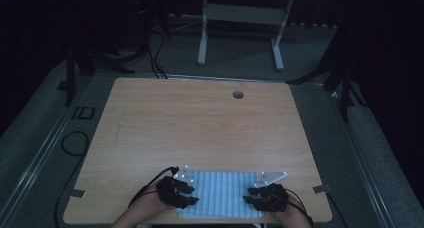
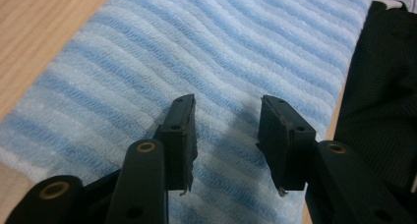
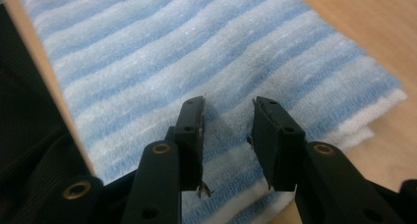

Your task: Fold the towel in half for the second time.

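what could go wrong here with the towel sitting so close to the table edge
1. The folded striped towel lies at the near edge of the table; a pull toward the person could drag it off.
2. It shows stacked layers at its corner in the right gripper view, so the right gripper, jaws open above it, might pinch only the top layer or all layers.
3. The left gripper is also open over the cloth; uneven grasps could skew the fold.

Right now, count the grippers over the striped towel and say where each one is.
2. The left gripper is over the left end of the blue striped towel, jaws apart. The right gripper is over its right end, jaws also apart. Neither grips cloth.
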`<act>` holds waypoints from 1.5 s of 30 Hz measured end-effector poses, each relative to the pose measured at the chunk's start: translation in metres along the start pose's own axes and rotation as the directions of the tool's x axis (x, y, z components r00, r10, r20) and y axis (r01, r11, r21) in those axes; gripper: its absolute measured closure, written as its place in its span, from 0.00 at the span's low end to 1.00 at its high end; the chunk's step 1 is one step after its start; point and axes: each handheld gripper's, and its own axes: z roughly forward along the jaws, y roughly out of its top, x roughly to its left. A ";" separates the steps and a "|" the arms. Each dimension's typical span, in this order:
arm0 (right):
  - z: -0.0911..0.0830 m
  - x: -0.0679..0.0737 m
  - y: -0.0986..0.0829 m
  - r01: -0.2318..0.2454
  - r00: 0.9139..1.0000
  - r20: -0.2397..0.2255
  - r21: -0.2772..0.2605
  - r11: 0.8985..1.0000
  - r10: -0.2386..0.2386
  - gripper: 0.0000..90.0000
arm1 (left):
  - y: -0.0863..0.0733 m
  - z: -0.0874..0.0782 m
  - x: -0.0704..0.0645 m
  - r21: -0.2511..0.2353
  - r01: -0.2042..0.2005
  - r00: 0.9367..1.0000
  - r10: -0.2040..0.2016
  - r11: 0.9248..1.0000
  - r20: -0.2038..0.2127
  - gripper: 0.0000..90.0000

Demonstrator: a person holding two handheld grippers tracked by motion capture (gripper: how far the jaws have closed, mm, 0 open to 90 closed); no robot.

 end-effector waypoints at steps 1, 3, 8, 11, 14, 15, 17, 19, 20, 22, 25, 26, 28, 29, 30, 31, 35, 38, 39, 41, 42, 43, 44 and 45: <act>0.002 -0.002 0.002 0.006 1.000 0.004 0.000 1.000 -0.006 0.72 | 0.000 0.000 0.002 0.000 0.004 1.000 -0.004 1.000 -0.014 0.61; 0.006 -0.006 0.008 0.001 1.000 0.006 0.005 1.000 -0.001 0.72 | 0.001 -0.001 0.006 -0.001 0.012 0.999 -0.012 1.000 -0.036 0.61; 0.019 -0.017 0.028 0.001 1.000 0.020 0.001 1.000 -0.001 0.71 | 0.003 -0.004 0.024 -0.009 0.038 0.995 -0.039 0.999 -0.091 0.62; 0.028 -0.025 0.039 -0.008 1.000 0.024 -0.013 1.000 0.009 0.71 | 0.006 -0.008 0.041 -0.007 0.064 0.990 -0.065 0.998 -0.129 0.62; 0.037 -0.034 0.052 -0.012 1.000 0.026 -0.022 1.000 0.012 0.70 | 0.010 -0.010 0.057 -0.006 0.085 0.984 -0.085 0.996 -0.155 0.62; 0.041 -0.038 0.058 -0.012 1.000 0.027 -0.025 1.000 0.013 0.70 | 0.011 -0.010 0.061 -0.004 0.091 0.983 -0.090 0.996 -0.159 0.62; 0.046 -0.046 0.066 -0.027 0.999 0.026 -0.027 0.999 0.028 0.70 | 0.015 -0.011 0.072 -0.002 0.101 0.978 -0.100 0.995 -0.181 0.62; 0.051 -0.053 0.074 -0.042 0.999 0.026 -0.026 0.999 0.043 0.70 | 0.019 -0.011 0.082 0.002 0.110 0.975 -0.107 0.994 -0.195 0.62; 0.053 -0.055 0.078 -0.047 0.999 0.024 -0.024 0.999 0.048 0.70 | 0.022 -0.012 0.088 -0.001 0.117 0.972 -0.115 0.993 -0.204 0.62; 0.058 -0.062 0.086 -0.057 0.998 0.028 -0.018 0.998 0.057 0.70 | 0.026 -0.012 0.099 -0.004 0.142 0.967 -0.139 0.990 -0.215 0.62; 0.064 -0.071 0.097 -0.063 0.997 0.033 -0.015 0.998 0.064 0.68 | 0.029 -0.012 0.112 -0.017 0.171 0.959 -0.170 0.985 -0.228 0.62; 0.065 -0.073 0.099 -0.066 0.997 0.035 -0.014 0.998 0.067 0.68 | 0.030 -0.012 0.114 -0.023 0.174 0.956 -0.174 0.985 -0.237 0.62; 0.067 -0.079 0.102 -0.075 0.997 0.025 -0.019 0.997 0.075 0.68 | 0.030 -0.011 0.117 -0.035 0.177 0.954 -0.180 0.984 -0.238 0.62; 0.068 -0.081 0.103 -0.079 0.997 0.022 -0.019 0.997 0.079 0.68 | 0.029 -0.011 0.117 -0.044 0.181 0.955 -0.186 0.982 -0.231 0.62; 0.067 -0.082 0.103 -0.085 0.996 0.020 -0.021 0.996 0.085 0.66 | 0.029 -0.012 0.118 -0.049 0.187 0.955 -0.193 0.981 -0.226 0.62; 0.067 -0.083 0.104 -0.089 0.996 0.012 -0.025 0.996 0.089 0.64 | 0.028 -0.014 0.118 -0.063 0.196 0.956 -0.205 0.979 -0.210 0.61; 0.057 -0.077 0.101 -0.070 0.997 0.029 -0.047 0.996 0.072 0.58 | 0.021 -0.018 0.114 -0.089 0.202 0.954 -0.217 0.975 -0.208 0.55; 0.047 -0.077 0.095 -0.090 0.996 -0.002 -0.079 0.993 0.090 0.46 | 0.014 -0.020 0.108 -0.110 0.198 0.955 -0.217 0.974 -0.205 0.47; 0.044 -0.077 0.092 -0.094 0.996 -0.013 -0.091 0.991 0.094 0.42 | 0.012 -0.021 0.105 -0.120 0.206 0.954 -0.227 0.971 -0.197 0.42; 0.038 -0.076 0.087 -0.105 0.994 -0.024 -0.121 0.987 0.102 0.33 | 0.007 -0.024 0.099 -0.144 0.185 0.957 -0.211 0.972 -0.199 0.37; 0.034 -0.076 0.084 -0.101 0.995 -0.024 -0.123 0.987 0.099 0.27 | 0.005 -0.025 0.096 -0.143 0.174 0.959 -0.201 0.974 -0.199 0.29; 0.032 -0.076 0.082 -0.087 0.996 -0.026 -0.124 0.988 0.084 0.23 | 0.003 -0.026 0.093 -0.149 0.171 0.958 -0.200 0.974 -0.206 0.25; 0.029 -0.076 0.079 -0.079 0.997 -0.019 -0.134 0.988 0.077 0.22 | 0.001 -0.026 0.092 -0.155 0.169 0.958 -0.199 0.973 -0.206 0.21; 0.027 -0.076 0.077 -0.086 0.996 -0.019 -0.141 0.986 0.085 0.22 | -0.001 -0.026 0.090 -0.156 0.160 0.959 -0.191 0.975 -0.211 0.16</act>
